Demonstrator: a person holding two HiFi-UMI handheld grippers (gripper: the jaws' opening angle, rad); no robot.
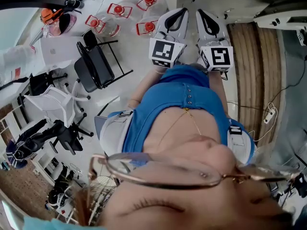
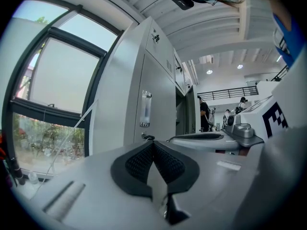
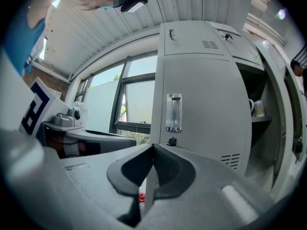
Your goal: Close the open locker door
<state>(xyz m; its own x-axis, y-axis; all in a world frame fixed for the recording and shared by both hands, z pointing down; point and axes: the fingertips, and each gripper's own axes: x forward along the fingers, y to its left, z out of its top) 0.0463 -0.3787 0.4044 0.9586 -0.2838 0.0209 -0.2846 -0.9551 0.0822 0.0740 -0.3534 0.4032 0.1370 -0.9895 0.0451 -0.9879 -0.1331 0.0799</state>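
Note:
Both grippers are held up side by side in front of a bank of grey lockers. In the right gripper view a closed door with a recessed handle (image 3: 173,112) faces me. To its right is an open compartment (image 3: 256,110) with cups on a shelf, and the open locker door (image 3: 287,128) stands edge-on beyond it. The left gripper view shows the same open compartment (image 2: 180,116) further along the row. My left gripper (image 2: 153,143) is shut and empty, and so is my right gripper (image 3: 153,146). Neither touches the lockers. In the head view the left gripper (image 1: 178,12) and the right gripper (image 1: 204,13) point away from the body.
A black folding chair (image 1: 96,61) and several red-capped water jugs (image 1: 120,11) stand on the floor to the left. A large window (image 2: 53,95) lies left of the lockers. People (image 2: 204,114) stand far down the hall. Cables (image 1: 268,114) trail on the right.

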